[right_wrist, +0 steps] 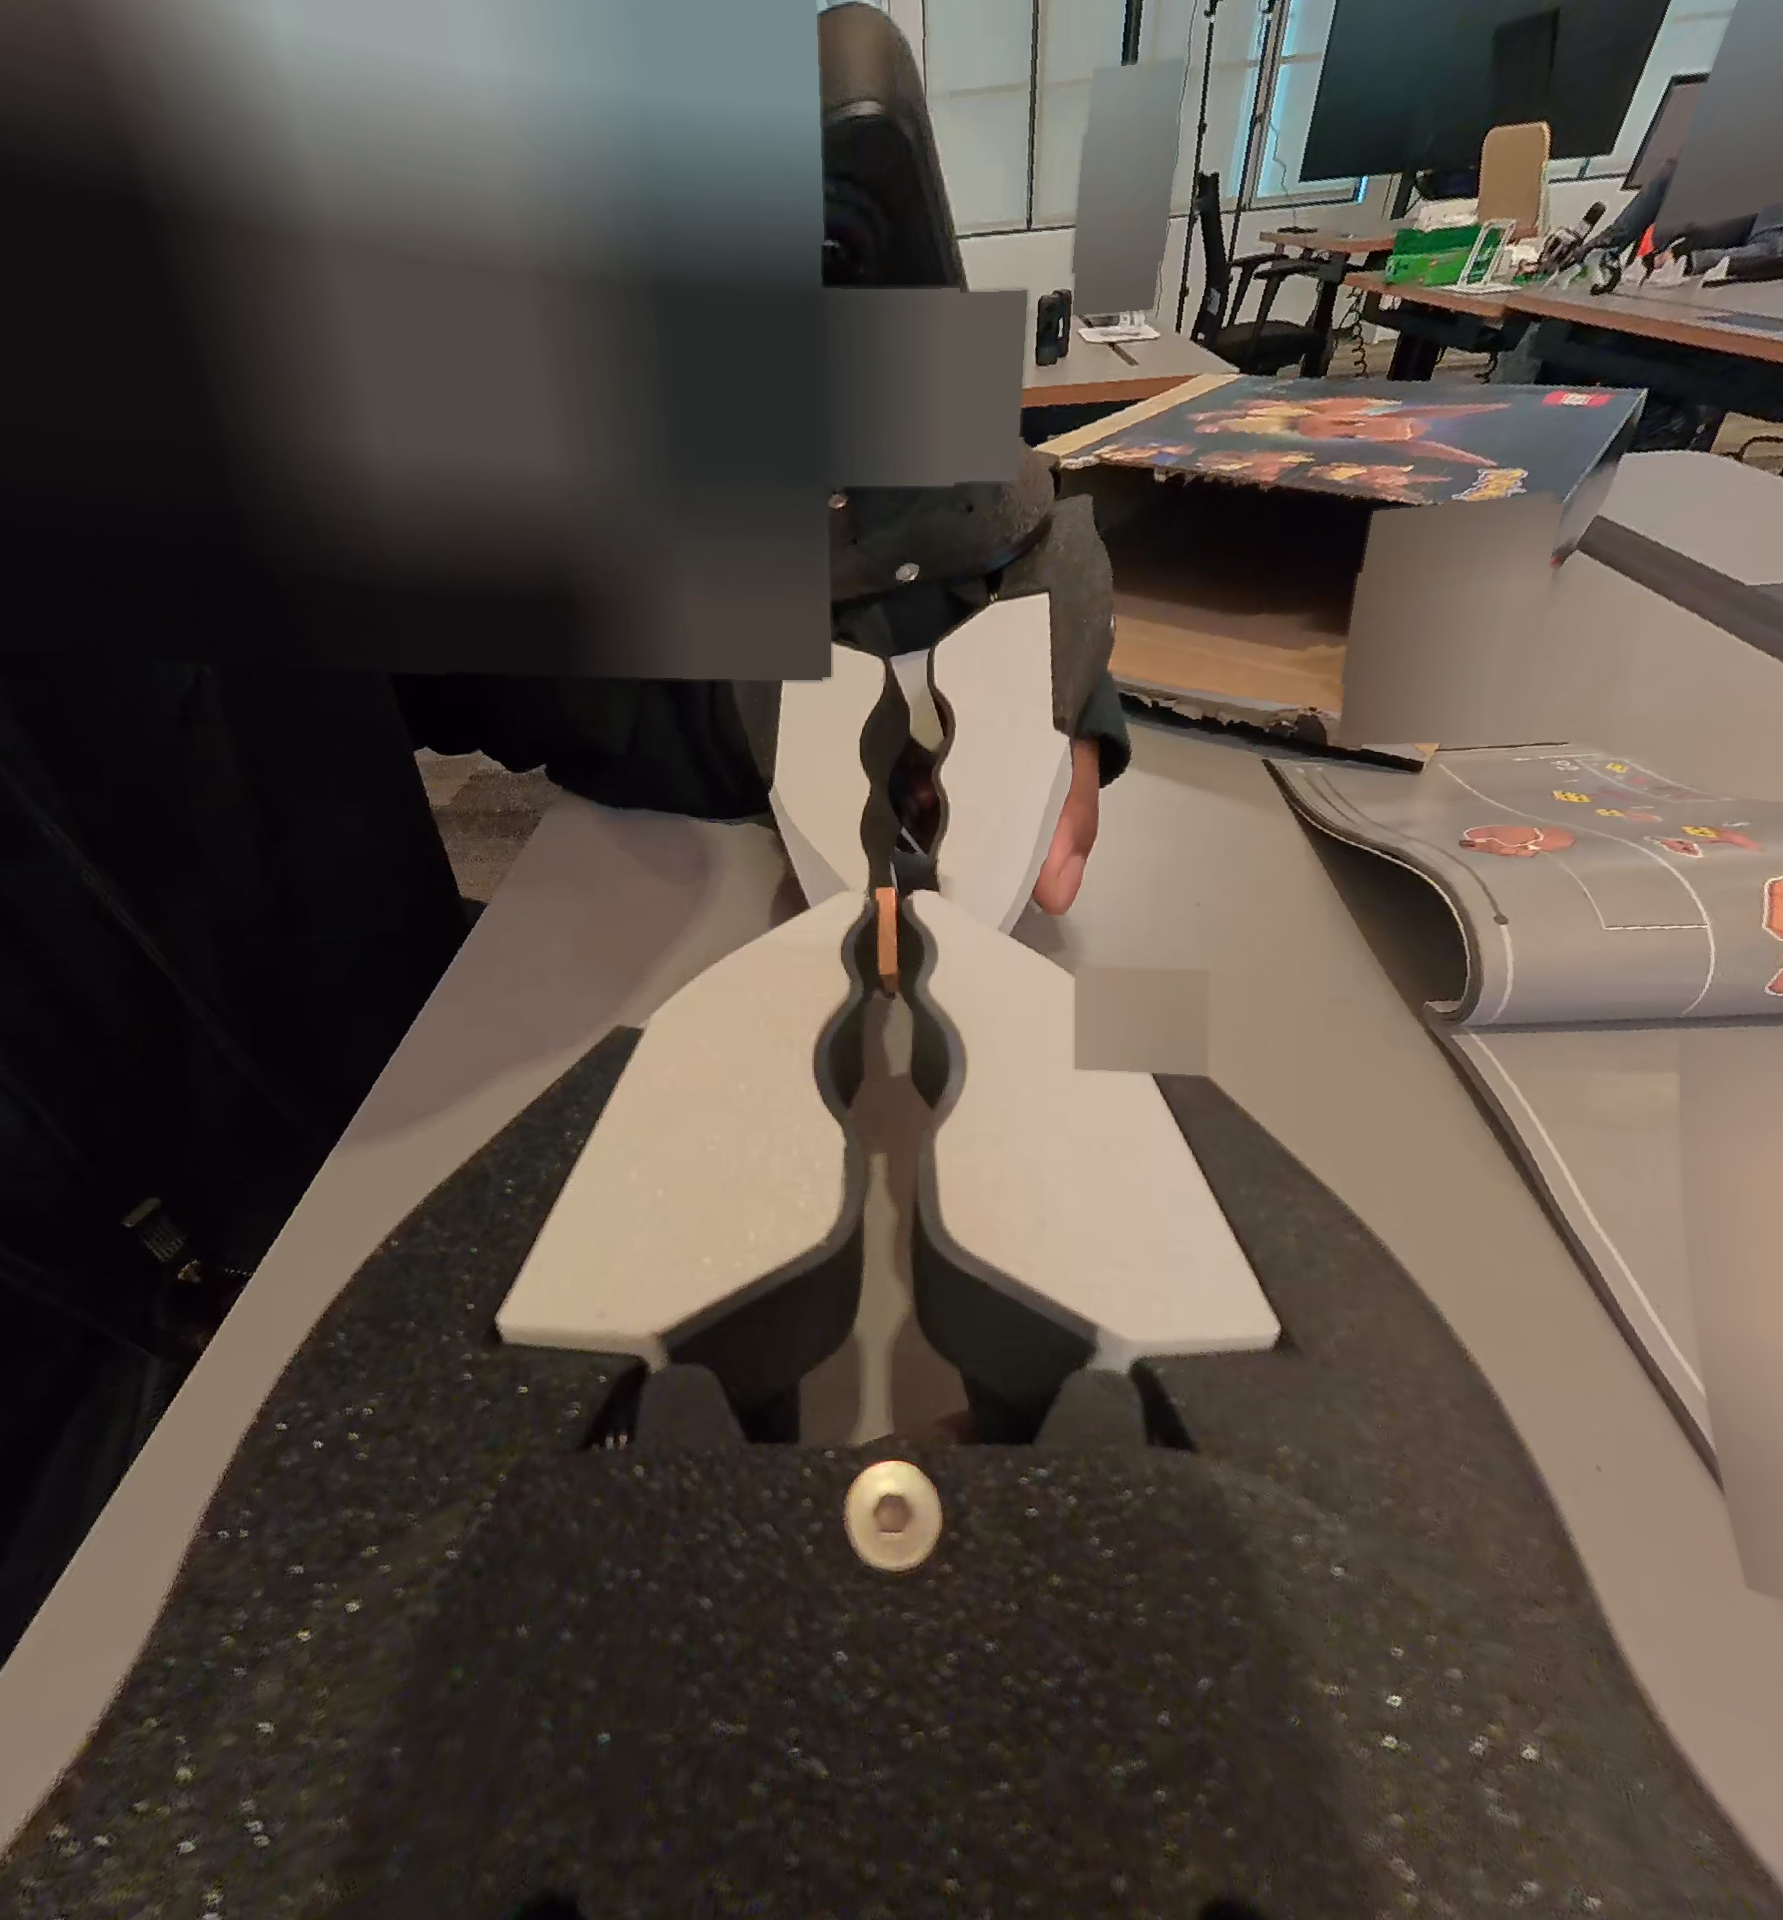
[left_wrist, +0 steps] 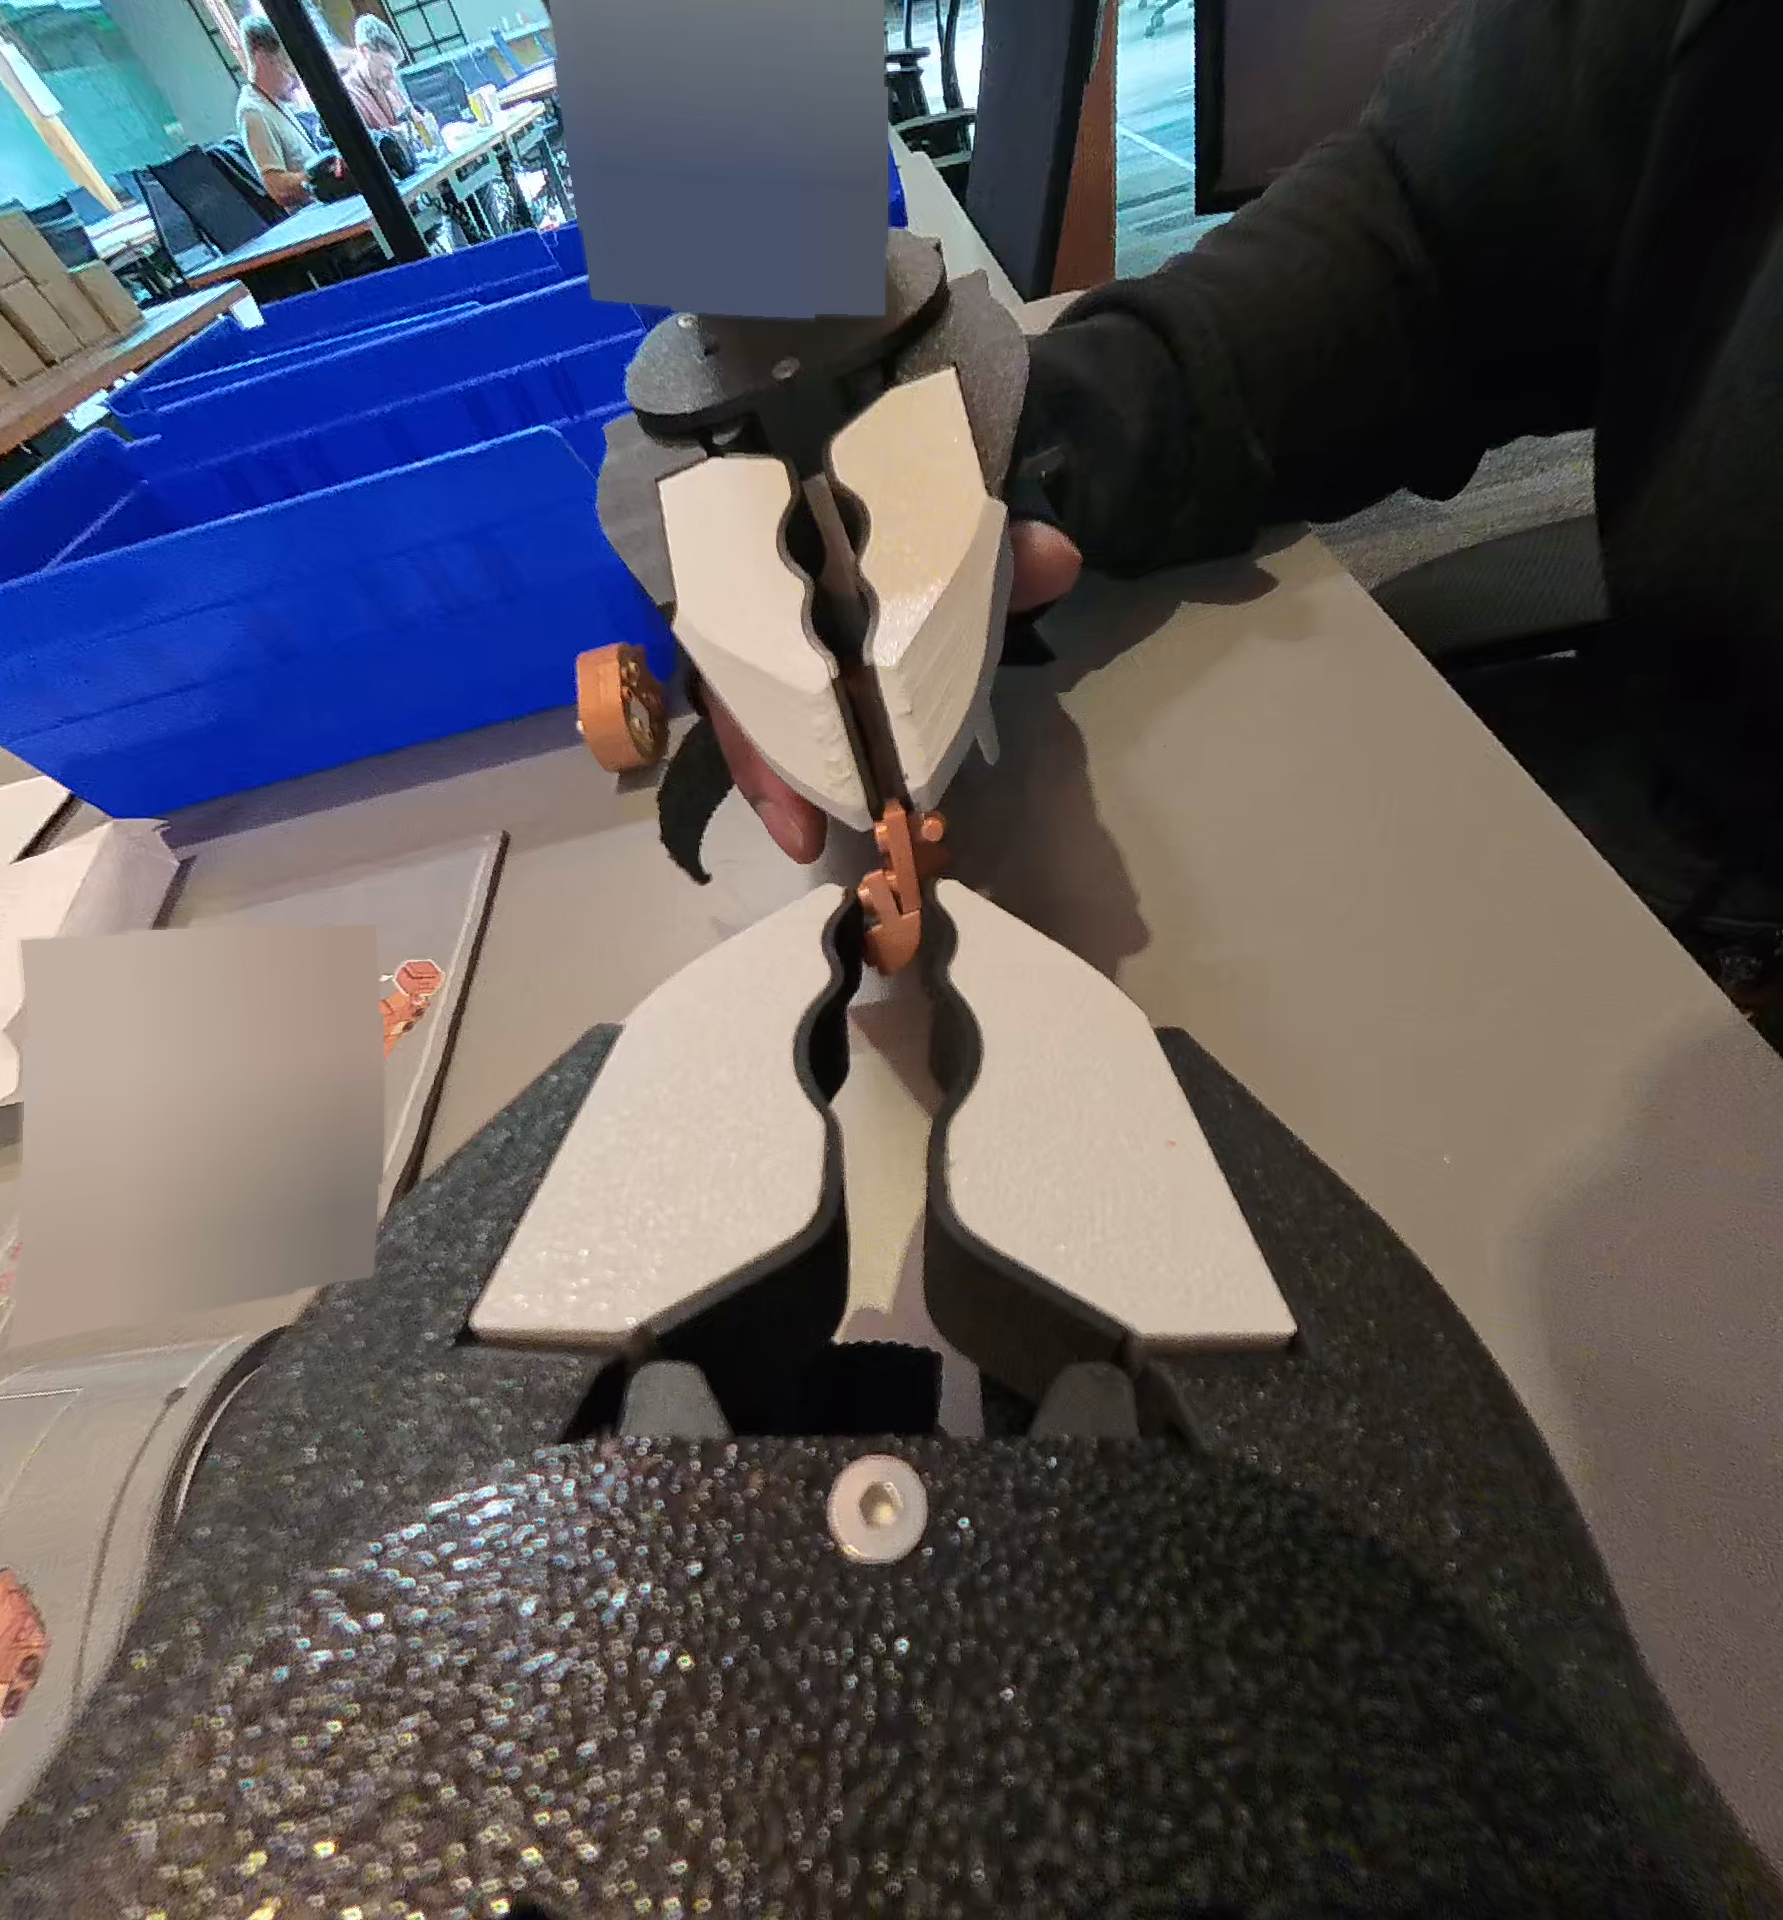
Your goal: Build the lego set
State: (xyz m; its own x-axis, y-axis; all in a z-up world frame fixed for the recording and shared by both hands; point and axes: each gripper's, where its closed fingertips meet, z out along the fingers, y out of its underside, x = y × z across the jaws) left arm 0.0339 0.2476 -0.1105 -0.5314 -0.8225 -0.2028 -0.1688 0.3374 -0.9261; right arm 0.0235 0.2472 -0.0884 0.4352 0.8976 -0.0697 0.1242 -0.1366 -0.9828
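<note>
Both grippers meet tip to tip above the tabletop (left_wrist: 1386, 935). The left hand-held gripper (left_wrist: 892, 935) is clenched on one copper piece (left_wrist: 887, 925), and the right hand-held gripper (right_wrist: 887, 945) pinches a thin copper plate (right_wrist: 885, 940). To do this well, keep both grips firm and the parts aligned; any twist could let them slip.

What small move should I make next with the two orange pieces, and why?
Probably ease the left gripper gently toward the right gripper, both shut. The lower orange piece in the left touches the upper orange piece in the right above the table; a light push may seat them.
</note>
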